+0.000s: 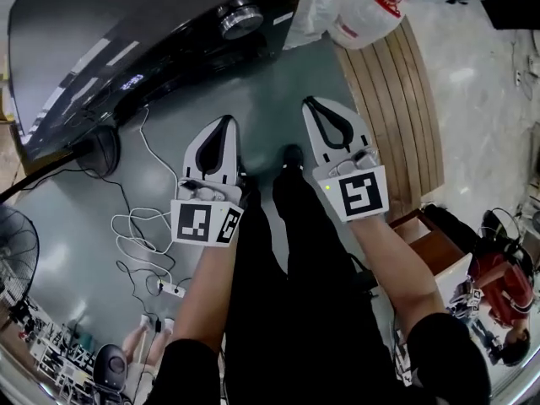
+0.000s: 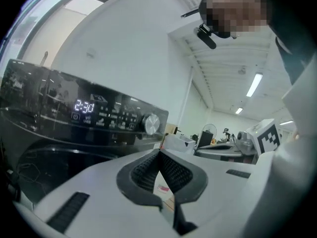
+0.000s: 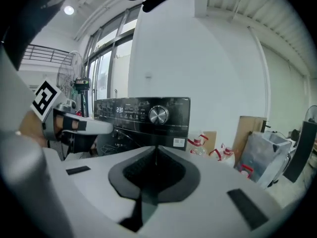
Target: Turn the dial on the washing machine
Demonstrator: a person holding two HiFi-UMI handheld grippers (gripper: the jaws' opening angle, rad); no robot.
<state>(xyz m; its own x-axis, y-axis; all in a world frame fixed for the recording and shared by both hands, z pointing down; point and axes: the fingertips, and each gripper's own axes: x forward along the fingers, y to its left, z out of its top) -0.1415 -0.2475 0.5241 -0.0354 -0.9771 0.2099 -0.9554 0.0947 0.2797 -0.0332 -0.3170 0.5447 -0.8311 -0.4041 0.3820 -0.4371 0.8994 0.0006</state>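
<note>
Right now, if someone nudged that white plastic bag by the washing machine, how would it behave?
The white plastic bag looks crumpled and slumped, so it is probably floppy, deforming rather than sliding whole. Its thin film suggests lightness, though its contents are hidden.

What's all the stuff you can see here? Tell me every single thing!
washing machine: one, black, ahead of both grippers
dial: one, silver, on the machine's panel, untouched
plastic bags: count unclear, white with red, right of the machine
wooden slats: one panel, brown, at right
cables: a tangle, white, floor at left
fan: one, black, far left
bystander: one, red top, lower right
left gripper: one, white, jaws shut, empty
right gripper: one, white, jaws shut, empty
legs: two, black trousers, below the grippers
</note>
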